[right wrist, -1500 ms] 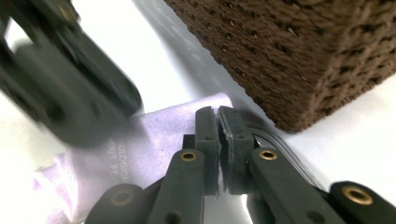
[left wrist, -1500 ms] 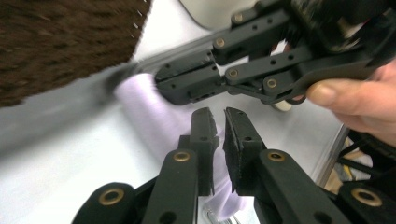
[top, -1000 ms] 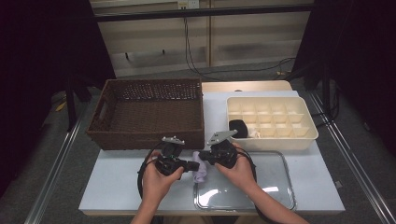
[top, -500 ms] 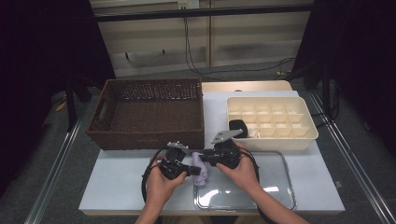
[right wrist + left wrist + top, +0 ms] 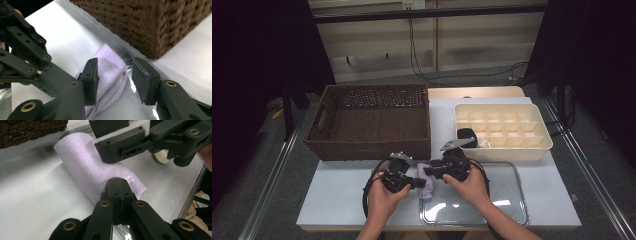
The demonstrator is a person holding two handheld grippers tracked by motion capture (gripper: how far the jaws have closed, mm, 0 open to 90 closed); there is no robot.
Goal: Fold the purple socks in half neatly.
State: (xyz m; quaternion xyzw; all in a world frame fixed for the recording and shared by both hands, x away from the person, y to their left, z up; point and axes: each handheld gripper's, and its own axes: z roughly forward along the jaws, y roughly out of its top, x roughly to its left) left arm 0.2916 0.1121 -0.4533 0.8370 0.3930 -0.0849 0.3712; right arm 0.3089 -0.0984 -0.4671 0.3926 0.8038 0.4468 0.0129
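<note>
On my white desk (image 5: 337,200), the big brown wicker basket (image 5: 372,122) fills the upper left of the high view and the cream compartment tray (image 5: 502,130) sits at upper right, a clear glass tray (image 5: 497,200) below it. The job in hand is folding the small lilac cloth (image 5: 428,184), which lies bunched at lower centre, across the glass tray's left edge. My left tongs (image 5: 119,185) are pressed together, pinching the cloth's near fold. My right tongs (image 5: 113,75) have just been opening; the cloth sits between the spread jaws, brushing one pad (image 5: 93,75), not gripped. I judge the next move is to draw the right tongs clear and regrip a free edge while the left holds firm.
</note>
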